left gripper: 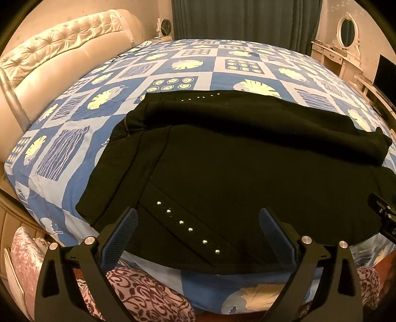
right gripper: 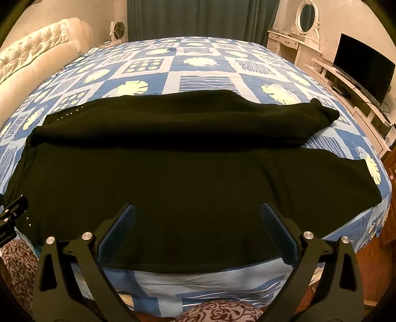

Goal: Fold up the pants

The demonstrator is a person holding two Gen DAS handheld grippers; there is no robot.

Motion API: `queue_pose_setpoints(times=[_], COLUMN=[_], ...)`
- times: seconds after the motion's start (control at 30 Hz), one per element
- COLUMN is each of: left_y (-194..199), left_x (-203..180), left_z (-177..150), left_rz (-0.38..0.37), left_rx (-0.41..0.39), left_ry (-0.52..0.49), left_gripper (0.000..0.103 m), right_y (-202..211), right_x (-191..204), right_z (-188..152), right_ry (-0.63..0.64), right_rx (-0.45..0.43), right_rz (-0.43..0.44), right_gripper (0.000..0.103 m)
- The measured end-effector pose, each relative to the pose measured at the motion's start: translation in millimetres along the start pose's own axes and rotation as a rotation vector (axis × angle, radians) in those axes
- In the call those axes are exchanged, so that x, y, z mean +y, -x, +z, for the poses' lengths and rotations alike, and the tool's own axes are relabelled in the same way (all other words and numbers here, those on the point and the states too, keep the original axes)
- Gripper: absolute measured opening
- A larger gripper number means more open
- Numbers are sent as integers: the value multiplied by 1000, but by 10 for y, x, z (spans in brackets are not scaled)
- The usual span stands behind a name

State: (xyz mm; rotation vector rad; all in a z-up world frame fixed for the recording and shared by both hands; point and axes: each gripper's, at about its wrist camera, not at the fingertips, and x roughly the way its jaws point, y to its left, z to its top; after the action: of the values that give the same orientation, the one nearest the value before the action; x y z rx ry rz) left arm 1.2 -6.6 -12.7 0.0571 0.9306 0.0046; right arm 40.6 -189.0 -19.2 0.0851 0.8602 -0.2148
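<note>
Black pants [left gripper: 235, 168] lie spread flat across the near part of the bed, waist to the left, both legs running right. A row of silver studs [left gripper: 188, 229] marks the near pocket. My left gripper [left gripper: 198, 218] hovers open just above the waist end at the near edge. The right wrist view shows the same pants [right gripper: 173, 178], legs ending at the right. My right gripper [right gripper: 198, 213] is open over the near leg's lower edge, nothing between its blue pads [right gripper: 274, 223]. Each gripper's body shows at the other view's edge.
The blue patterned bedspread [left gripper: 173, 67] covers a wide bed [right gripper: 210, 64] with room beyond the pants. A cream tufted headboard [left gripper: 61, 49] stands left. A dressing table with mirror [right gripper: 305, 17] and a television [right gripper: 363, 67] line the right wall. A person's patterned clothing [left gripper: 138, 292] shows below.
</note>
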Motion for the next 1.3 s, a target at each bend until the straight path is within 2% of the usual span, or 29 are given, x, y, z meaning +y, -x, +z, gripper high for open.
queue_pose_setpoints(times=[1.3], left_y=[27], left_x=[-31], left_z=[5], left_rz=[-3], left_rx=[-4], left_ry=[-6], left_gripper=[98], right_y=[-19], right_x=[91], right_z=[-24], right_ry=[17], right_rx=[8], right_rz=[-2], right_gripper=[101])
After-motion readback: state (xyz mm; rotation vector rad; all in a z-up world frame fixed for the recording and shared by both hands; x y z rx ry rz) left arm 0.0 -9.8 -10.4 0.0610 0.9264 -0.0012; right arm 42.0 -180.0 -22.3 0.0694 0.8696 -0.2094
